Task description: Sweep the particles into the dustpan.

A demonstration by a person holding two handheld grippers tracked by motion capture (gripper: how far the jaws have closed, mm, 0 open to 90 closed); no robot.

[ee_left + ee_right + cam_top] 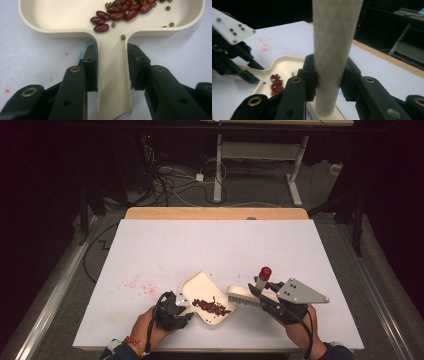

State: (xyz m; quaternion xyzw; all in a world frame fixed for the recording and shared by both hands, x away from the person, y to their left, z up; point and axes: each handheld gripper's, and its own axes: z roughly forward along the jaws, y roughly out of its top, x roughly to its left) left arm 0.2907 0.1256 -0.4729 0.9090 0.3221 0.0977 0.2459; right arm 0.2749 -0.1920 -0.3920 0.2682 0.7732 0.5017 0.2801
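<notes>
On the white tabletop, the cream dustpan lies flat near the front edge. Its handle points toward the person, clamped by the left tongs. Beans lie inside. Right tongs grip the brush handle, which stands upright with its red tip on top.

White table bears a cream dustpan and red stains.

At the lower left of the high view, the left black two-jaw gripper trails a dark cable beside a red wristband. The right black gripper, lower right, carries a grey three-cornered plate dotted with screws; brass-ringed pivots mark its jaws.
</notes>
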